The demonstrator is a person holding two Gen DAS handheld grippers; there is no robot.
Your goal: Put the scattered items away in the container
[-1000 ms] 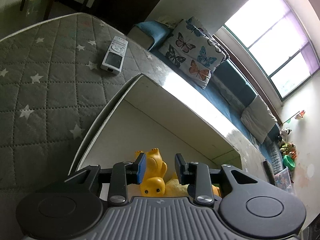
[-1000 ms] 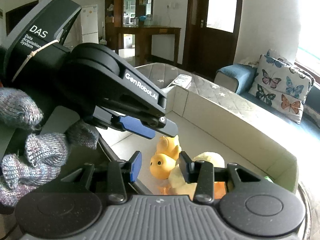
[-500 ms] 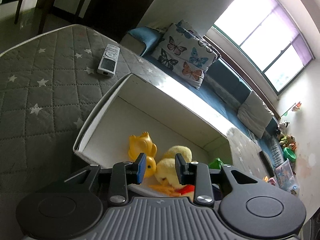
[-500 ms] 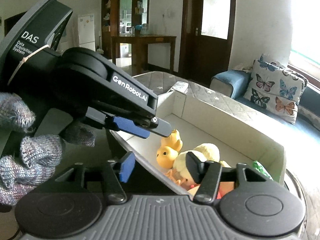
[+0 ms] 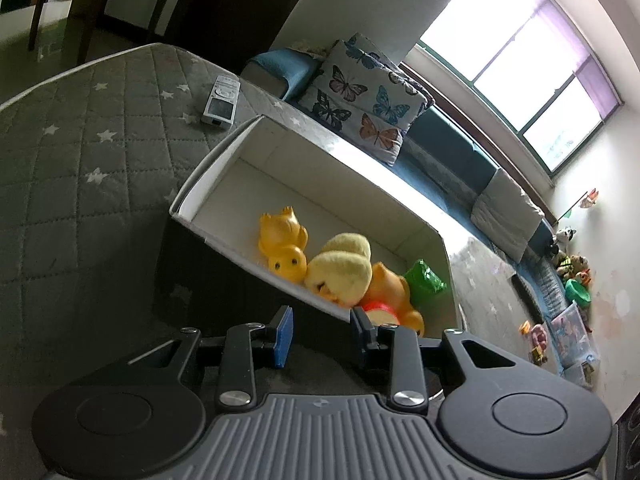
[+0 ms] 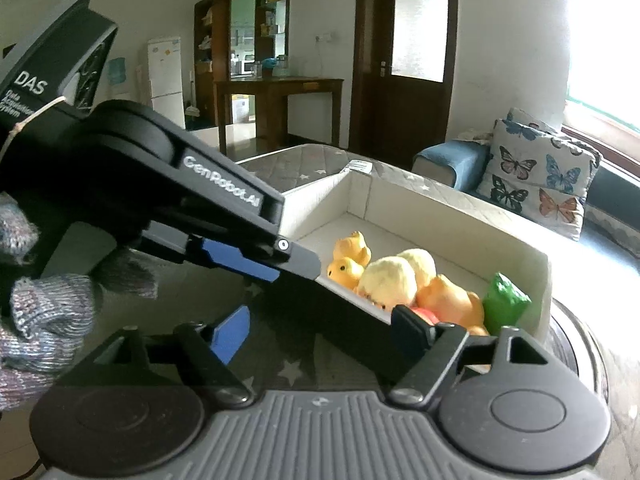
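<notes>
A white open box [image 5: 224, 168] stands on the grey star-quilted mattress. In it lie a yellow rubber duck [image 5: 284, 244], a yellow plush chick [image 5: 340, 268], an orange duck toy [image 5: 392, 292] and a green item [image 5: 426, 276]. My left gripper [image 5: 322, 328] hovers just before the box's near wall, open, with nothing between its pads. My right gripper [image 6: 320, 332] sits beside it, short of the box [image 6: 440, 216]; its jaws are opening and hold nothing. The left gripper [image 6: 300, 260] crosses the right wrist view from the left, held by a gloved hand [image 6: 40, 312].
A white remote [image 5: 221, 100] lies on the mattress beyond the box. Behind it runs a blue sofa with a butterfly cushion [image 5: 360, 100]. A round dark object [image 6: 580, 344] shows at the box's right end. More toys [image 5: 572, 272] lie far right.
Both grippers have drawn back from over the box to just outside its near wall. The right jaws have spread from narrow to wide. The toys stay in the box.
</notes>
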